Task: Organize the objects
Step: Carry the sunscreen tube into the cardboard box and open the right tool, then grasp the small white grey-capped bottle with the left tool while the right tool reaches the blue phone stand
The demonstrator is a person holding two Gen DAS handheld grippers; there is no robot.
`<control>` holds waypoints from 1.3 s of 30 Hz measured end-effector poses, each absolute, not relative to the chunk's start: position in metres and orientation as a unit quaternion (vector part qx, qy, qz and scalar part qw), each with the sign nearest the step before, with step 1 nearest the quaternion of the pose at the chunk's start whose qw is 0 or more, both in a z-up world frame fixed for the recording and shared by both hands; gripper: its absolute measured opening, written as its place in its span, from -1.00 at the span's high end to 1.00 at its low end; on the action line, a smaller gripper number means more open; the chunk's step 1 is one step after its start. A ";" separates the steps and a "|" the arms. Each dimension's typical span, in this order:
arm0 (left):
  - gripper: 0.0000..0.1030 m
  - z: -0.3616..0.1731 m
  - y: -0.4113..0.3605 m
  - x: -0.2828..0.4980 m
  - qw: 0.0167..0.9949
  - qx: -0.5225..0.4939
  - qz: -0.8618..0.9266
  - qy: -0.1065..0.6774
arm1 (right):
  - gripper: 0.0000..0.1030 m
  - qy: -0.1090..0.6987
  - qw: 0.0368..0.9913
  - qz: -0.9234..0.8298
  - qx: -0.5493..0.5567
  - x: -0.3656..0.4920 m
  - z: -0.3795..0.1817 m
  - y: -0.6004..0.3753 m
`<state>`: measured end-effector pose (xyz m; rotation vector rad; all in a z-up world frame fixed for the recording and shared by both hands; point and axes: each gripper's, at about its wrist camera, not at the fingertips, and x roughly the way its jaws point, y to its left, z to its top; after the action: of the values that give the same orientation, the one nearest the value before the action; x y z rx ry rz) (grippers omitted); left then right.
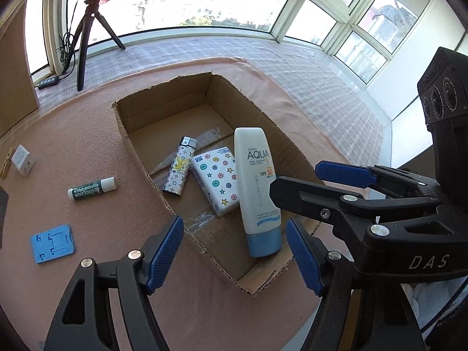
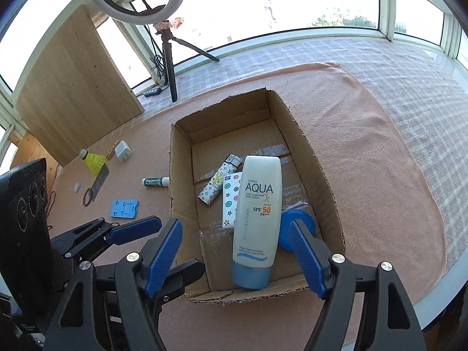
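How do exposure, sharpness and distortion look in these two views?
Left wrist: windows blown out, straight frames bowed by fisheye, sunscreen tube sharp and readable. Right wrist: same overexposed glass, dark vignetted corners, cardboard box evenly lit, no motion blur.

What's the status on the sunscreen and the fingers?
Left gripper open, empty. Right gripper open, clear of sunscreen. Sunscreen in box, leaning on tissue pack. Lip balm outside.

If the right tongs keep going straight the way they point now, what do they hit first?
Most likely the white sunscreen tube with the blue cap, lying in the open cardboard box between the right tongs' open jaws; depth is unclear.
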<state>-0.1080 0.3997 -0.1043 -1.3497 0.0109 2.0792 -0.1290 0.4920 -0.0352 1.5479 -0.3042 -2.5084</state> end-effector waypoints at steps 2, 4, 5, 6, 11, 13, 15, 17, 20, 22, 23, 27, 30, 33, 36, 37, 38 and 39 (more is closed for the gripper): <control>-0.47 -0.104 0.392 -0.107 0.320 -0.514 0.796 0.002 | -0.40 -0.104 0.092 -0.842 0.522 -0.128 -0.037 0.488; -0.47 -0.103 0.381 -0.105 0.314 -0.513 0.799 -0.003 | -0.40 -0.102 0.097 -0.842 0.521 -0.126 -0.037 0.483; -0.47 -0.103 0.373 -0.104 0.309 -0.514 0.801 -0.007 | -0.40 -0.101 0.102 -0.842 0.520 -0.124 -0.036 0.479; -0.47 -0.103 0.365 -0.103 0.303 -0.514 0.802 -0.011 | -0.40 -0.101 0.107 -0.844 0.516 -0.123 -0.035 0.476; -0.47 -0.105 0.318 -0.096 0.269 -0.515 0.813 -0.028 | -0.40 -0.099 0.136 -0.848 0.502 -0.115 -0.031 0.455; -0.47 -0.107 0.297 -0.091 0.254 -0.518 0.816 -0.032 | -0.40 -0.099 0.152 -0.849 0.496 -0.112 -0.030 0.445; -0.47 -0.108 0.275 -0.085 0.236 -0.520 0.820 -0.033 | -0.40 -0.095 0.166 -0.849 0.493 -0.110 -0.029 0.435; -0.47 -0.111 0.250 -0.077 0.218 -0.523 0.823 -0.041 | -0.40 -0.089 0.178 -0.848 0.491 -0.108 -0.029 0.424; -0.47 -0.121 0.213 -0.064 0.187 -0.535 0.822 -0.057 | -0.40 -0.084 0.196 -0.845 0.491 -0.109 -0.032 0.408; -0.47 -0.130 0.190 -0.055 0.167 -0.544 0.820 -0.070 | -0.40 -0.081 0.210 -0.840 0.493 -0.110 -0.037 0.396; -0.47 -0.134 0.178 -0.050 0.158 -0.548 0.818 -0.078 | -0.40 -0.081 0.219 -0.837 0.496 -0.112 -0.039 0.390; -0.47 -0.151 0.142 -0.034 0.127 -0.563 0.809 -0.113 | -0.39 -0.074 0.242 -0.827 0.503 -0.118 -0.047 0.365; -0.47 -0.162 0.129 -0.023 0.115 -0.571 0.803 -0.124 | -0.40 -0.060 0.254 -0.820 0.510 -0.124 -0.053 0.345; -0.46 -0.170 0.119 -0.018 0.109 -0.577 0.798 -0.139 | -0.39 -0.051 0.260 -0.811 0.522 -0.132 -0.060 0.330; -0.46 -0.176 0.117 -0.016 0.110 -0.581 0.792 -0.150 | -0.39 -0.038 0.269 -0.798 0.538 -0.140 -0.068 0.315; -0.46 -0.177 0.118 -0.017 0.110 -0.582 0.792 -0.149 | -0.39 -0.034 0.271 -0.793 0.544 -0.142 -0.071 0.310; -0.46 -0.179 0.120 -0.017 0.111 -0.582 0.792 -0.149 | -0.39 -0.031 0.273 -0.791 0.547 -0.143 -0.073 0.307; -0.46 -0.180 0.121 -0.017 0.111 -0.583 0.791 -0.148 | -0.39 -0.029 0.273 -0.789 0.550 -0.145 -0.075 0.304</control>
<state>-0.0174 0.1211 -0.1805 -1.7130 -0.4358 2.3230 -0.1448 0.3037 -0.0750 1.4808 -0.0792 -2.1228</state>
